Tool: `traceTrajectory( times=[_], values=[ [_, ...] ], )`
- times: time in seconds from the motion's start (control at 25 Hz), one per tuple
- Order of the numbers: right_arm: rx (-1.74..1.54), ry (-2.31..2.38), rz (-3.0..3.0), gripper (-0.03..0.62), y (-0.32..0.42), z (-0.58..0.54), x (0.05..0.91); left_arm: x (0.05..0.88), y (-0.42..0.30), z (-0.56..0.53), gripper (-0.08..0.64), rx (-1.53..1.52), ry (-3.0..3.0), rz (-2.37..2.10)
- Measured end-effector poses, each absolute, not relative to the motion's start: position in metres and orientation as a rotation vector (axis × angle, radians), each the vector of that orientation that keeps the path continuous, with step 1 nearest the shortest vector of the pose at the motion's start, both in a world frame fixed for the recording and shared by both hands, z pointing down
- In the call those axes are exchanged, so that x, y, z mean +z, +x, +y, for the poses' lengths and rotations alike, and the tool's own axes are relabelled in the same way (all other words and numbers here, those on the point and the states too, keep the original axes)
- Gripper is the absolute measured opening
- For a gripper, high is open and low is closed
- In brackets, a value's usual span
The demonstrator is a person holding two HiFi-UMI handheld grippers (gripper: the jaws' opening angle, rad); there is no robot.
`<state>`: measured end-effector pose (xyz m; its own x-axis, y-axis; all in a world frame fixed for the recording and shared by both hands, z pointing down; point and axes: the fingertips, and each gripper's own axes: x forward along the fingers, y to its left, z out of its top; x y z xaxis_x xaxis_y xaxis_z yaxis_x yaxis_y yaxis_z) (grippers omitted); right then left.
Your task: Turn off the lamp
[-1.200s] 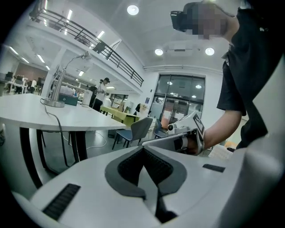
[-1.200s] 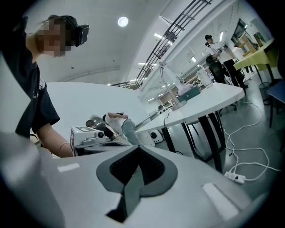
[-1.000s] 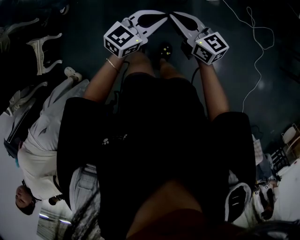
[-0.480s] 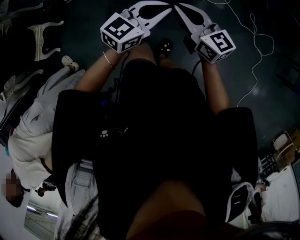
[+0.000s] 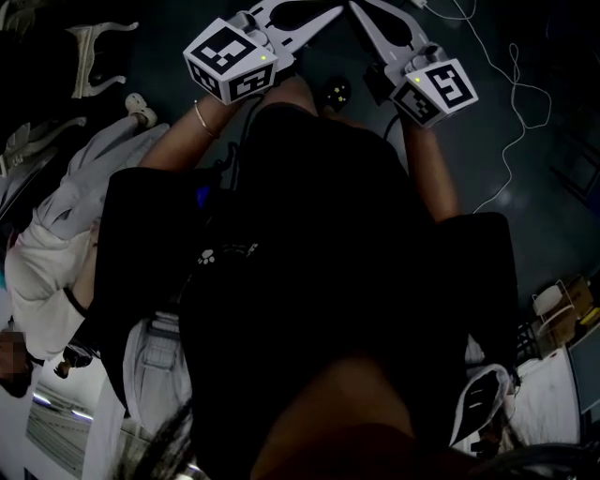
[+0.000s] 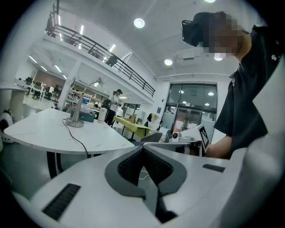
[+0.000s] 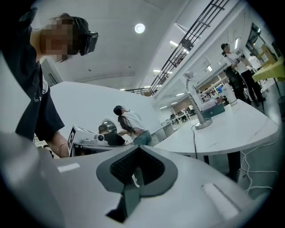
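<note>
The lamp (image 6: 81, 108) is a slim silver desk lamp on a round base, standing far off on a white curved table (image 6: 67, 136); its cable trails over the tabletop. A small bright spot shows under its head. In the right gripper view the lamp (image 7: 196, 103) stands on the same table (image 7: 231, 127), also at a distance. My left gripper (image 6: 143, 149) and right gripper (image 7: 137, 149) are both shut with nothing between the pads. In the head view the left gripper (image 5: 330, 13) and right gripper (image 5: 358, 9) are held out low before my body, tips nearly meeting.
A teal box (image 6: 87, 117) sits beside the lamp base. A white cable (image 5: 511, 103) snakes over the dark floor at right. A person in white (image 5: 56, 244) is close at my left. Other people stand beyond the table (image 7: 129, 127).
Both grippers have drifted up towards the top of the head view, and the left cube has shifted left. Both stay shut. The person in white has slid lower left.
</note>
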<state>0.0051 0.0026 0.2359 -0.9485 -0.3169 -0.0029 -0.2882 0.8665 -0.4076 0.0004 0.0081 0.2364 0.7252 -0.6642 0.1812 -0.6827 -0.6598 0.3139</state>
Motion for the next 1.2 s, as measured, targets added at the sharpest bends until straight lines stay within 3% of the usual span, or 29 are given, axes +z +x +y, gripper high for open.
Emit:
traceTrajectory(
  times=[1.2],
  values=[
    [-0.527, -0.483, 3.007, 0.001, 0.009, 0.008, 0.198, 0.199, 0.005, 0.013, 0.006, 0.009, 2.63, -1.021]
  ],
)
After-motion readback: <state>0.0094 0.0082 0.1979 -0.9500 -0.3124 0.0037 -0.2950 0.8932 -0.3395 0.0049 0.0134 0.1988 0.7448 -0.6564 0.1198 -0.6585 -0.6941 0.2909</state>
